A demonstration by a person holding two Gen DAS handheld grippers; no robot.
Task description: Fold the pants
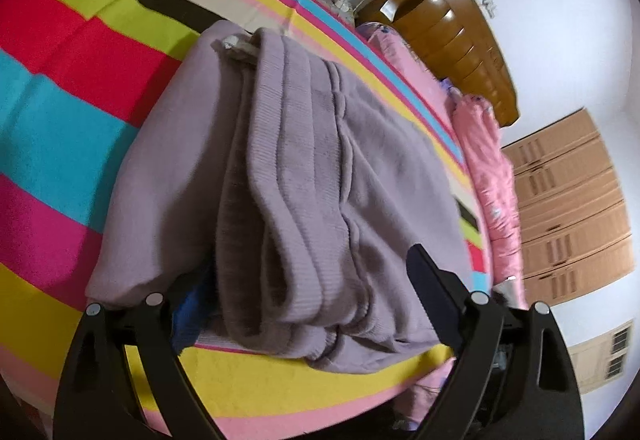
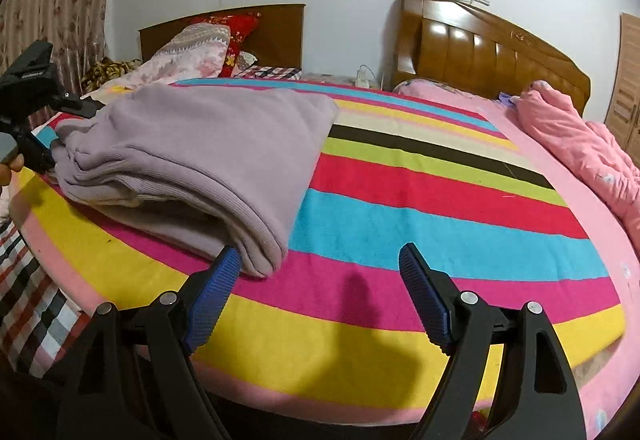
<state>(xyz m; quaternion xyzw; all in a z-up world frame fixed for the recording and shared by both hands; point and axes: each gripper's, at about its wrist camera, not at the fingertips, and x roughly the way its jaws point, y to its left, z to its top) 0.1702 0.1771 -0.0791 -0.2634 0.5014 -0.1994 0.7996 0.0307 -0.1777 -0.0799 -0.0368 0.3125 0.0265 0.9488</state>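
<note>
Stripes of red, blue, pink, yellow and green fill the left wrist view, where a blanket (image 1: pixel 60 128) is spread over a bed. The pants (image 1: pixel 280 200), lilac and folded into a thick bundle, are laid on it. The left claw (image 1: pixel 304 304) is held wide around the near end of the bundle; one finger (image 1: pixel 432 280) is seen lying on the cloth, the other is hidden under it, and no pinch can be made out. A brown headboard (image 1: pixel 452 36), a pink quilt (image 1: pixel 492 176) and a pale wooden wardrobe (image 1: pixel 572 208) are seen against a white wall.

From the right wrist view, the pants (image 2: pixel 192 152) are found on the left part of the blanket (image 2: pixel 420 200). The right claw (image 2: pixel 320 264) is spread wide over bare blanket, its left pad (image 2: pixel 216 284) just beside the bundle's edge. The left claw (image 2: pixel 36 108) is seen at the bundle's far end. Two headboards, pillows (image 2: pixel 200 44) and a flowered curtain (image 2: pixel 52 0) are shown behind.
</note>
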